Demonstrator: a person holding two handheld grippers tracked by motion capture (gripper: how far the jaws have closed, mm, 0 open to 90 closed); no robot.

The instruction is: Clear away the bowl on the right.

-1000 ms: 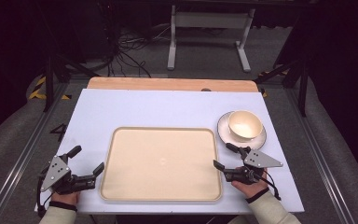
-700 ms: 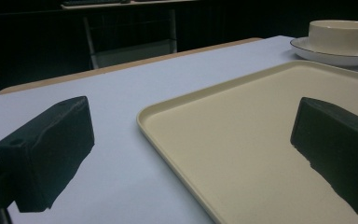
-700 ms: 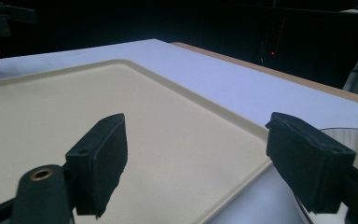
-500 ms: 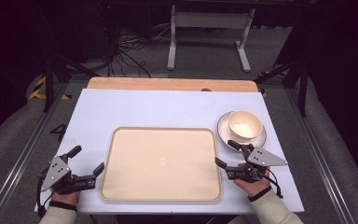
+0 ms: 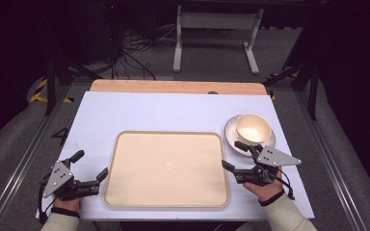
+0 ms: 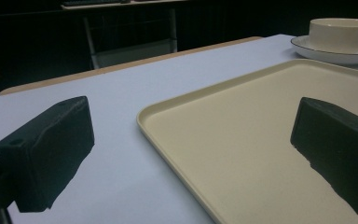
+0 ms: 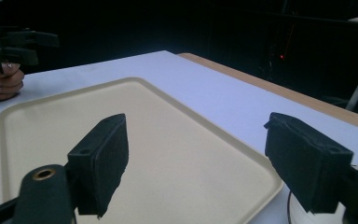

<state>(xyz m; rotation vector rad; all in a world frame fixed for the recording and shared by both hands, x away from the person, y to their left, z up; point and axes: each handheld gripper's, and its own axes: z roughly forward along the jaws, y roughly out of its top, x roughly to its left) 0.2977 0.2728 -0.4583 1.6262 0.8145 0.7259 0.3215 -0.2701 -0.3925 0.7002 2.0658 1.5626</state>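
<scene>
An empty cream tray (image 5: 166, 168) lies at the front middle of the white table. A cream cup (image 5: 253, 127) stands on a saucer (image 5: 236, 142) just past the tray's far right corner. My left gripper (image 5: 91, 163) rests open at the tray's left edge, nothing between its jaws. My right gripper (image 5: 232, 155) is open at the tray's right edge, one jaw close to the saucer. In the left gripper view the open gripper (image 6: 191, 149) straddles the tray rim (image 6: 142, 116), with the cup (image 6: 342, 32) far off. In the right gripper view the open gripper (image 7: 203, 163) spans the tray corner (image 7: 261, 179).
The white table top (image 5: 139, 113) has a wooden strip (image 5: 173, 86) along its far edge. Metal rails run along both sides. Beyond the table are a white stand (image 5: 217, 29) and cables on the floor. The other hand (image 7: 2, 84) shows across the tray.
My right gripper has edged slightly to the right and toward the saucer. The left gripper, tray and cup have stayed where they were.
</scene>
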